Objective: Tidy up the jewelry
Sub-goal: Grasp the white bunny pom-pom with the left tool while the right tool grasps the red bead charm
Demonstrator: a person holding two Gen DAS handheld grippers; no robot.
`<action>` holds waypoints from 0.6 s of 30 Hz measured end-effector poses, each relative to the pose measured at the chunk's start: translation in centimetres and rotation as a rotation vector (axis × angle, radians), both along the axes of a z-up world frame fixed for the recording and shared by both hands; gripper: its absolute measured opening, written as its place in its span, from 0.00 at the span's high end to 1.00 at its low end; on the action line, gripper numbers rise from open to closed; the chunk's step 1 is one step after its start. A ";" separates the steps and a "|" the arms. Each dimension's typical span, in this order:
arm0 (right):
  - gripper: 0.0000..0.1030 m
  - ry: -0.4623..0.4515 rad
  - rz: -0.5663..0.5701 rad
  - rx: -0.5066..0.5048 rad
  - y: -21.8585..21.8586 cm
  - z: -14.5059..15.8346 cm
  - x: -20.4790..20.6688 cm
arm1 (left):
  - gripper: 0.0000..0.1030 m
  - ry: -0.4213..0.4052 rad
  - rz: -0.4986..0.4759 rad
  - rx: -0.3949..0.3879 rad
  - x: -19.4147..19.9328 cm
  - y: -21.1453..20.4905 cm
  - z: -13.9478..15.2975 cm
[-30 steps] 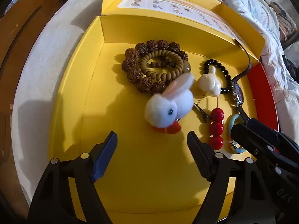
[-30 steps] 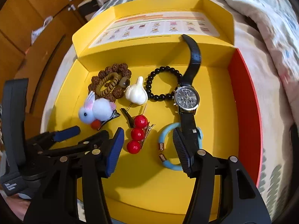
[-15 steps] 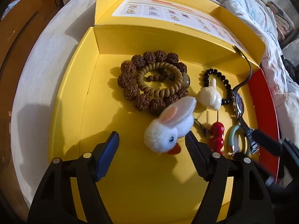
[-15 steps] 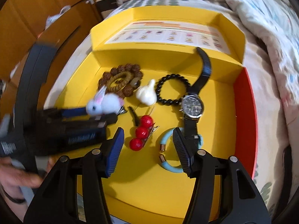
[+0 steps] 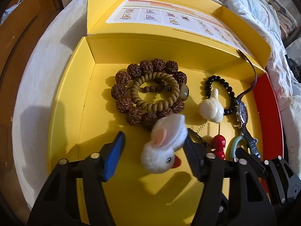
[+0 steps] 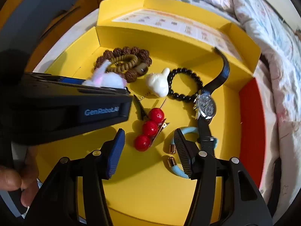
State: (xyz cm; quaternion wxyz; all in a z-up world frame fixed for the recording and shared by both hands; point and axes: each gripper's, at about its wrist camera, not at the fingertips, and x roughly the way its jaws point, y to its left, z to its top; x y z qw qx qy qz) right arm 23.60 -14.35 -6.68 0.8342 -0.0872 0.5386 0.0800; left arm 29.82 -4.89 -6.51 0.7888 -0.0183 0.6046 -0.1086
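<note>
A white plush bunny clip (image 5: 163, 148) lies on the floor of the yellow box (image 5: 71, 113), between the fingers of my left gripper (image 5: 153, 156). Its jaws are closing; the black pad (image 5: 191, 158) is against the bunny, while the blue pad (image 5: 114, 156) stands apart from it. My right gripper (image 6: 149, 154) hovers open over the red berry clip (image 6: 150, 128), its jaws narrowing slightly, with the lowest berry between the fingertips and untouched. The left gripper's body (image 6: 65, 105) crosses the right wrist view and hides part of the bunny (image 6: 105, 79).
The box also holds a brown bead bracelet (image 5: 120, 91) around a tan one (image 5: 150, 105), a white charm (image 5: 211, 109), a black bead bracelet (image 5: 216, 79), a watch (image 6: 206, 105) and a pale blue bangle (image 6: 175, 169). Bedding (image 6: 272, 37) lies to the right, and a hand (image 6: 11, 180) at lower left.
My left gripper has moved up around the bunny and its jaws have narrowed. My right gripper has rolled and come closer over the red berry clip.
</note>
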 end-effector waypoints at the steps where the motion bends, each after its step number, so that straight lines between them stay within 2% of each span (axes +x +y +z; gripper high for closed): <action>1: 0.47 -0.004 -0.005 0.007 0.0 0.0 0.1 | 0.47 -0.001 -0.004 0.007 0.0 -0.1 0.0; 2: 0.48 -0.002 -0.009 0.004 0.0 -0.2 0.1 | 0.49 -0.002 -0.005 0.008 0.0 -0.1 0.0; 4: 0.61 0.020 -0.016 0.015 0.0 -0.6 0.5 | 0.52 -0.003 -0.013 0.001 -0.1 -0.2 0.0; 6: 0.65 0.027 -0.027 0.012 0.0 -0.9 0.6 | 0.59 0.001 -0.018 -0.008 0.0 -0.4 -0.1; 8: 0.66 0.033 -0.037 0.014 -0.1 -0.8 0.8 | 0.60 0.001 -0.023 -0.013 0.0 -0.7 -0.1; 11: 0.73 0.043 -0.064 0.043 -0.9 -0.7 1.1 | 0.63 0.000 -0.026 -0.016 -0.2 -0.9 -0.1; 18: 0.76 0.033 -0.045 0.037 -0.6 -0.6 0.7 | 0.69 0.016 -0.029 -0.063 -1.0 0.0 0.2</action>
